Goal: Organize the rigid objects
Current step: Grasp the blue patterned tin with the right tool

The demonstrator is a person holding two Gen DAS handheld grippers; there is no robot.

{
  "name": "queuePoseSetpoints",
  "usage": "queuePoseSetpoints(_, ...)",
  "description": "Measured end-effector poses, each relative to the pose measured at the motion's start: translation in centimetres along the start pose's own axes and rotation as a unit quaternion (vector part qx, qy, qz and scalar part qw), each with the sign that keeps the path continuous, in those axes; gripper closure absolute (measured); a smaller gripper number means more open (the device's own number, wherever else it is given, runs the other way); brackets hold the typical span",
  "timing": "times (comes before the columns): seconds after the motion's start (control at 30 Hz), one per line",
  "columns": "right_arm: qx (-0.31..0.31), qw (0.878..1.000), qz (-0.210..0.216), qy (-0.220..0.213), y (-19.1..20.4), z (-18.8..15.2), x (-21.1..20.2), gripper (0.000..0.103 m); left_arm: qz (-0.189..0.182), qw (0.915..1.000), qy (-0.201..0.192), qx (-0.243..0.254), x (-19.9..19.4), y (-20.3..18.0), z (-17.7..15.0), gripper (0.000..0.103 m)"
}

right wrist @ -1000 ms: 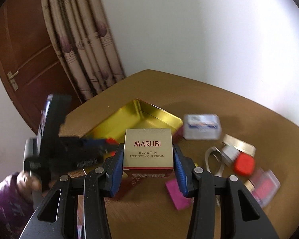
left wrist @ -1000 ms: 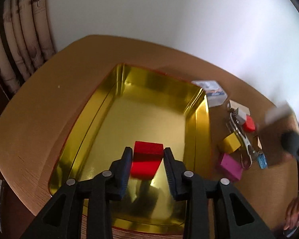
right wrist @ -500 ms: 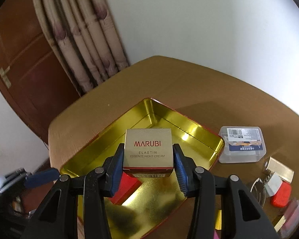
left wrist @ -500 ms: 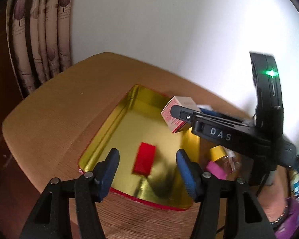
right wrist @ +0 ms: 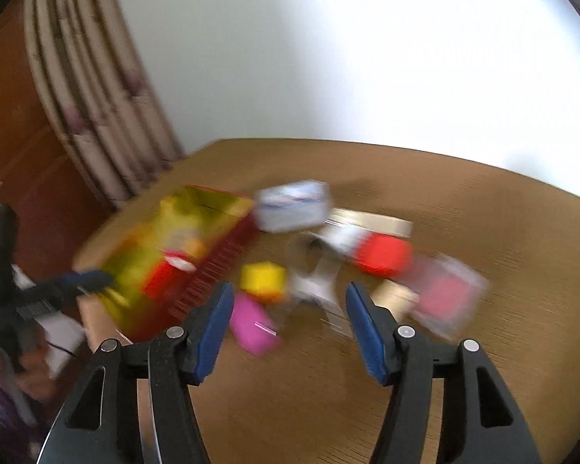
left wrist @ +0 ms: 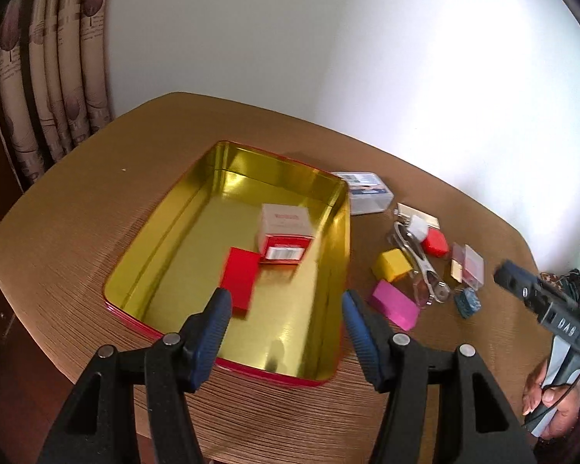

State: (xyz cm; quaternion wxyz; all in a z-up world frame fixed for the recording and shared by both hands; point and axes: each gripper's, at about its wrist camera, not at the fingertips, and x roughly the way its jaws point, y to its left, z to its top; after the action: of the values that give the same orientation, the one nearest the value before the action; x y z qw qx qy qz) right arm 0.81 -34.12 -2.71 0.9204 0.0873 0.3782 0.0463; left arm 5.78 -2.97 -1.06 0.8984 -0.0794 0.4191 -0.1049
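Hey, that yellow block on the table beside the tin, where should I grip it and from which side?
Grip the yellow block across its two upright side faces, coming down from above. It sits flat, boxy and small enough for open fingers. Crowding argues against a sideways approach: the pink block lies just in front, the clear-handled tool close on its right, and the gold tin stands to its left.

Wooden table (left wrist: 77,208) with rounded corners against a white wall (left wrist: 328,38); patterned curtain (left wrist: 58,77) beside a brown door (right wrist: 15,147)
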Motion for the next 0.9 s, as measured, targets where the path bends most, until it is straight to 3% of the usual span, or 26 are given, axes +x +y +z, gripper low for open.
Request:
queuePoseSetpoints(0.1,-0.005,0.999,-0.05,0.014,-2.8,-2.1,-1.3,0.042,-0.009,0.9998,0.004,0.014,-0.3,-1.8,-0.9,0.042)
queuePoseSetpoints(0.3,0.037,0.997,-0.033,0.05,-6.5,-4.3,-0.1,0.042,-0.015,0.9968,0.023,0.075,0.1,-5.9,-2.9,0.042)
queuePoseSetpoints(0.73,0.028,0.997,-0.039,0.065,-5.8,-4.3,3.4,0.042,-0.018,0.9863,0.086,0.139,3.4,-9.1,-6.7,0.042)
queuePoseSetpoints(0.9,0.018,0.996,-0.048,0.072,-5.8,-4.2,4.6,0.048,-0.013,0.9839,0.1,0.148,4.1,-9.1,-7.1,0.042)
